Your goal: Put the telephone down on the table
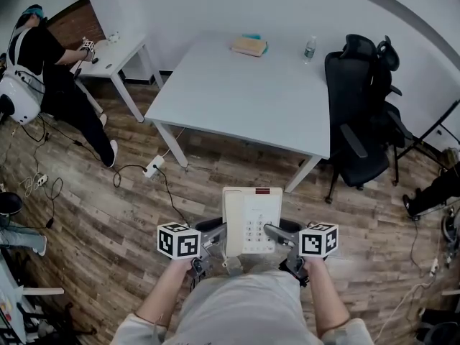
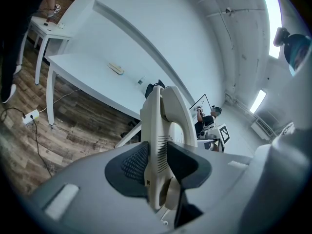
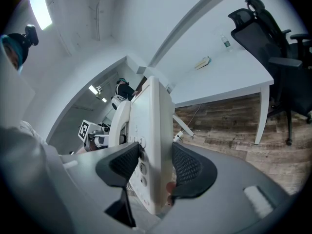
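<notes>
Clamping the cream plastic telephone (image 1: pixel 251 221) from both sides, the left tool (image 1: pixel 213 230) and right tool (image 1: pixel 280 232) likely share its weight. The white tabletop (image 1: pixel 230 99) lies at twelve o'clock, well apart.

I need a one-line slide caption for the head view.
Left tongs and right tongs hold a telephone over the floor, before the white table.

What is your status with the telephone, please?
Both shut on telephone: left hand-held gripper, right hand-held gripper. Telephone over floor, short of table. No obstacle seen.
</notes>
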Available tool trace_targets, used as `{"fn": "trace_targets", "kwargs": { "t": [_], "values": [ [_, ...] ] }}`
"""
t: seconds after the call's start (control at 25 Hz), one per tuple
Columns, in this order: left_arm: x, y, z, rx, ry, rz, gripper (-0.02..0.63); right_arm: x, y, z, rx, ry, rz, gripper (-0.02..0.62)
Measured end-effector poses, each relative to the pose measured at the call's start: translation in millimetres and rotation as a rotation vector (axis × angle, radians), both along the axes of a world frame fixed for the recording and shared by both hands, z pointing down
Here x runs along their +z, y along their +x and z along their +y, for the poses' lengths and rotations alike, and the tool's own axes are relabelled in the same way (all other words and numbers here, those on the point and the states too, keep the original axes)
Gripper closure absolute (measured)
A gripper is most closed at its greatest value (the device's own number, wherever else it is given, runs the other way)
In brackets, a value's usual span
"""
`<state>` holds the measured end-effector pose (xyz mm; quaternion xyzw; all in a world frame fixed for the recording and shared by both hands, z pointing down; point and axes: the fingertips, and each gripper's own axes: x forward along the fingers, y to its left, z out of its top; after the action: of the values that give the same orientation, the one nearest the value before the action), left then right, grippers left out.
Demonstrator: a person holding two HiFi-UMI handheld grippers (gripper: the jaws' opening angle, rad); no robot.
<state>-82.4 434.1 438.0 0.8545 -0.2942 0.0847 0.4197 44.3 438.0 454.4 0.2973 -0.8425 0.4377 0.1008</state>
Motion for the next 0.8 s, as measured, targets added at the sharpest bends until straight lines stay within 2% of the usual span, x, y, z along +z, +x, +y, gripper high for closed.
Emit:
{"fn": "trace_targets", "kwargs": {
  "t": [0.44, 0.8],
  "values": [
    [2, -12, -6, 0.001, -0.01, 0.008, 0.469, 0, -12, -7, -0.002, 0.002, 0.009, 0.374],
    [3, -19, -41, -0.004, -0.001, 0.005, 0.469, 3, -19, -42, -0.008, 0.005, -0.002, 0.374]
  ]
}}
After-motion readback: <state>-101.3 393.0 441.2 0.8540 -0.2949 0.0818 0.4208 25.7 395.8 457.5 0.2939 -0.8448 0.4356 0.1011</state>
